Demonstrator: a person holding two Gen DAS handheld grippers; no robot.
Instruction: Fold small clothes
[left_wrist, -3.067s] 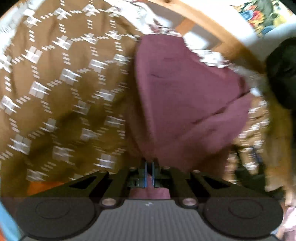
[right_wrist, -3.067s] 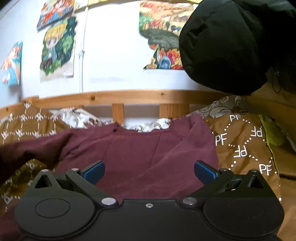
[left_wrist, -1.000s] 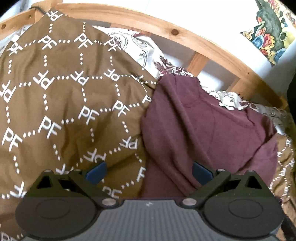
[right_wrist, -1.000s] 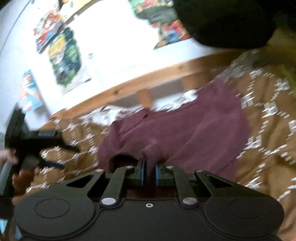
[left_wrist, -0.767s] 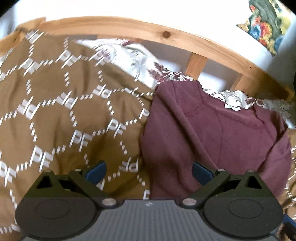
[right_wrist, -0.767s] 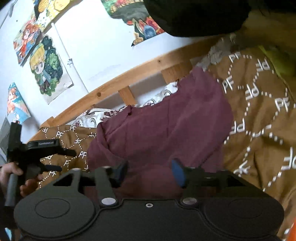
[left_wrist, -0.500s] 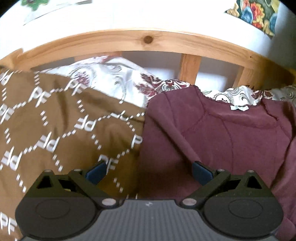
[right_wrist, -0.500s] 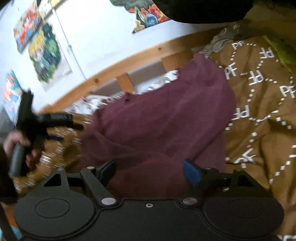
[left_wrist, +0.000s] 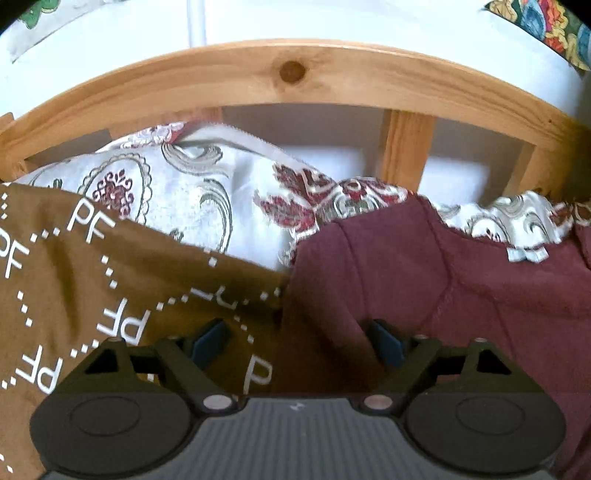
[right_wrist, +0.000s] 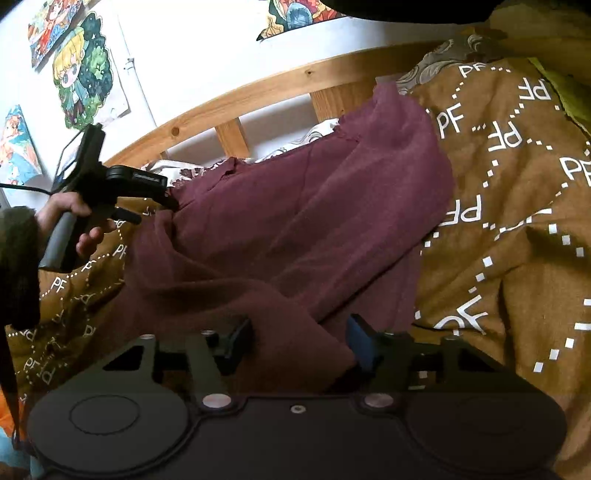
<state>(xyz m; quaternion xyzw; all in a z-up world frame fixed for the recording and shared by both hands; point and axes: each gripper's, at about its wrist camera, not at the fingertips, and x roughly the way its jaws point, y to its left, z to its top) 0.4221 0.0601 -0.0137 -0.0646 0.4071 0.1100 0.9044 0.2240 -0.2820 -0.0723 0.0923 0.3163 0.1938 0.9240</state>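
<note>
The maroon shirt (right_wrist: 295, 221) lay rumpled on the brown bedspread (right_wrist: 517, 184), its collar toward twelve o'clock by the wooden bed rail (left_wrist: 295, 81). The left gripper (left_wrist: 299, 339), jaws apart and closing, straddled the shirt's nine o'clock edge where it met the bedspread. The right gripper (right_wrist: 299, 343), also apart and closing, had a fold at the six o'clock hem between its pads. Risk: either could pinch bedspread along with the shirt, dragging both.

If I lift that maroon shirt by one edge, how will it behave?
The maroon shirt will probably hang limp: it already lies in soft folds over the brown bedspread. It looks light and thin, and likely to drag rather than slide.
</note>
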